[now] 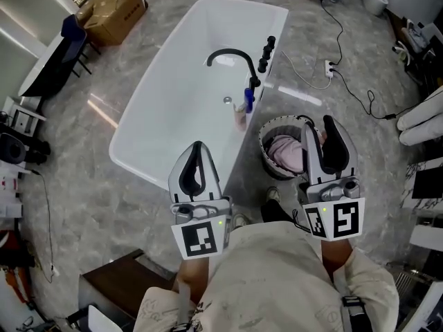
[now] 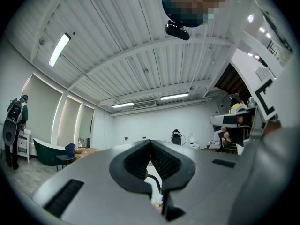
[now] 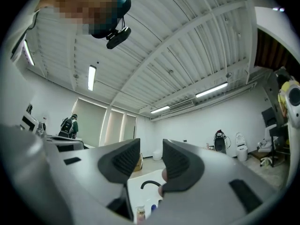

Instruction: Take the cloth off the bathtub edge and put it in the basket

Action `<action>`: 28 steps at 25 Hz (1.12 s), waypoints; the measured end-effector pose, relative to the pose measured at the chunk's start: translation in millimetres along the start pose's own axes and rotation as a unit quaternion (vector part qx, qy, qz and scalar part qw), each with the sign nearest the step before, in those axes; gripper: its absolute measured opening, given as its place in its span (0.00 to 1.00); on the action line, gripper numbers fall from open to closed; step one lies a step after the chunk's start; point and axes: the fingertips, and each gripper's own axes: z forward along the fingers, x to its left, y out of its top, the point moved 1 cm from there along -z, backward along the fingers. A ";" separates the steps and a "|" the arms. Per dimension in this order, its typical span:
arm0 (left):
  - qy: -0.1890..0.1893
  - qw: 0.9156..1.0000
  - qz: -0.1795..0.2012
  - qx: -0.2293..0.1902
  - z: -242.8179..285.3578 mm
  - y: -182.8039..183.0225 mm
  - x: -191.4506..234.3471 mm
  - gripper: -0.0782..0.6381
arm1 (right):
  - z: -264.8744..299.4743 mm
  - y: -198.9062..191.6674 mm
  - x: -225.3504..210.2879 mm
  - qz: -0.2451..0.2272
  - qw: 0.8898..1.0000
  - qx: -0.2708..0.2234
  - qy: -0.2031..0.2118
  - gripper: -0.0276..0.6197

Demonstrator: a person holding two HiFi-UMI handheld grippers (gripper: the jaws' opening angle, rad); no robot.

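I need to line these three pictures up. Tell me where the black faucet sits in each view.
Head view: the black faucet arches over the white bathtub, above centre.
Left gripper view: a thin black curve low in the gap under the left tongs' closed tips.
Right gripper view: a small black arch low between the open right tongs.
Shared landmark: the white bathtub under it.

Hidden behind right gripper (image 1: pixel 318 123): basket's (image 1: pixel 266 133) right rim, part of cloth (image 1: pixel 284 151). Behind left gripper (image 1: pixel 199 145): tub's (image 1: pixel 180 95) near corner.
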 end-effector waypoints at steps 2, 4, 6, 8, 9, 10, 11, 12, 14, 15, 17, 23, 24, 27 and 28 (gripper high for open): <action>-0.004 1.000 -0.002 -0.006 0.2 2.8 -2.7 0.11 | -1.2 0.9 -0.9 -0.002 1.000 -0.001 -0.002 0.25; -0.001 1.000 -0.001 0.003 -0.7 -0.3 -2.7 0.11 | -2.2 0.9 -2.3 -0.002 1.000 -0.001 -0.005 0.23; 0.002 1.000 0.000 0.010 -1.2 -2.8 -2.8 0.11 | -2.6 -0.5 -3.7 -0.002 1.000 0.003 -0.009 0.20; 0.000 1.000 -0.002 0.008 -1.3 -1.7 -4.3 0.11 | -3.0 -3.0 -4.7 0.000 1.000 0.012 -0.011 0.12; -0.002 1.000 -0.003 0.004 -1.1 -0.1 -5.7 0.11 | -3.5 -4.2 -5.4 0.000 1.000 0.016 -0.013 0.08; -0.003 1.000 -0.004 0.001 -1.0 1.1 -7.2 0.11 | -4.0 -5.2 -6.0 0.000 1.000 0.019 -0.015 0.05; -0.004 1.000 -0.004 0.001 -1.0 1.2 -8.4 0.11 | -4.4 -5.9 -6.4 -0.001 1.000 0.020 -0.016 0.03; -0.005 1.000 -0.004 0.002 -0.8 1.2 -9.4 0.11 | -4.8 -6.5 -6.3 -0.002 1.000 0.021 -0.015 0.03; -0.005 1.000 -0.004 0.005 -0.4 0.0 -10.7 0.11 | -5.3 -7.5 -5.4 -0.007 1.000 0.022 -0.011 0.03; -0.003 1.000 -0.004 0.009 -0.6 -1.5 -10.9 0.11 | -5.7 -7.9 -4.8 -0.011 1.000 0.022 -0.010 0.03; -0.003 1.000 -0.004 0.012 -1.0 -3.1 -11.6 0.11 | -6.6 -8.4 -3.1 -0.018 1.000 0.023 -0.008 0.03; -0.009 1.000 -0.004 0.007 0.7 -1.8 -15.5 0.11 | -6.6 -12.1 -2.9 -0.025 0.999 0.028 -0.007 0.03; -0.009 1.000 -0.003 0.008 1.1 -2.2 -16.0 0.11 | -6.6 -13.0 -3.3 -0.024 0.999 0.028 -0.007 0.03; -0.008 1.000 0.000 0.012 2.1 -4.8 -17.0 0.11 | -6.4 -14.8 -5.9 -0.023 0.999 0.029 -0.008 0.03; -0.007 1.000 0.002 0.016 2.2 -6.4 -16.8 0.11 | -6.1 -15.3 -7.0 -0.024 0.999 0.029 -0.010 0.03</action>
